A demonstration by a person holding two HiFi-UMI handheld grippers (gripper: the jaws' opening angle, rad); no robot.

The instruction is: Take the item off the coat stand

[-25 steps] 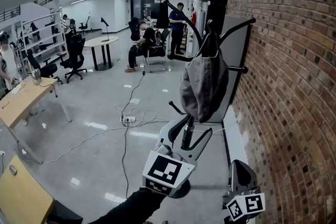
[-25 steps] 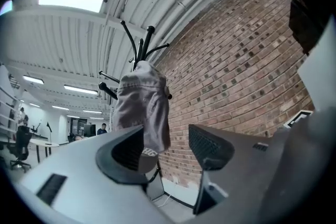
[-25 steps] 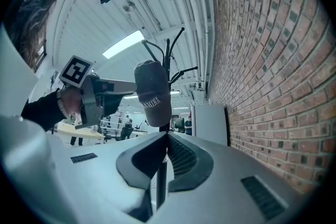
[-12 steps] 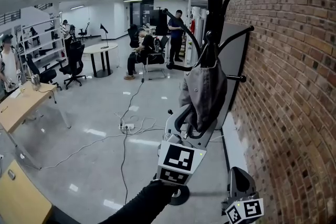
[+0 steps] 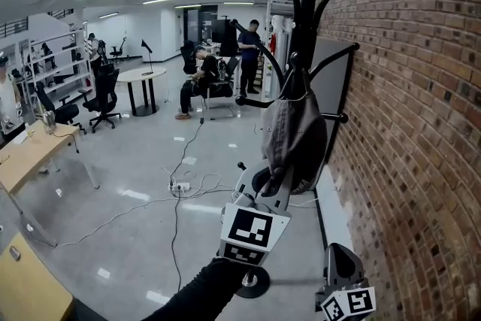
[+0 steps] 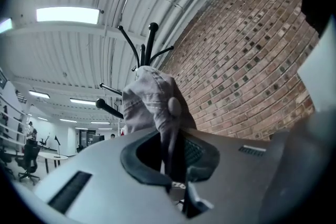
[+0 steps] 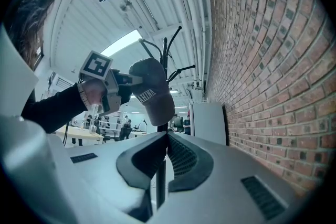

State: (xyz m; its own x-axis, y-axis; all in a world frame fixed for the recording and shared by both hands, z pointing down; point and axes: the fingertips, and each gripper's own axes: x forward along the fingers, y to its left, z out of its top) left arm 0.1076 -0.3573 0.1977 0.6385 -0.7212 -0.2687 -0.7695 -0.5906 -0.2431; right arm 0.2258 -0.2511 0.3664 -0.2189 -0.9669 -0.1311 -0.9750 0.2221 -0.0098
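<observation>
The left gripper [image 5: 275, 183] is raised to the grey cap [image 5: 294, 130], which hangs just above its jaws from a hook on the black coat stand [image 5: 309, 4]. The brick wall [image 5: 409, 124] lies off to the gripper's right. Its jaws are closing, and a fold of the cap's lower edge runs down between them, the pads nipping the cloth. The right gripper [image 7: 166, 139] sits low, below and to the right of the left one, its jaws pressed together on nothing. The cap looks light and limp, soft cloth that will sag and fold rather than slip, with only the peak likely to be stiff. A pinch on the hem or peak should hold it. I'd reckon it wants lifting up over the hook's tip, since a straight tug downward may snag the cloth.
</observation>
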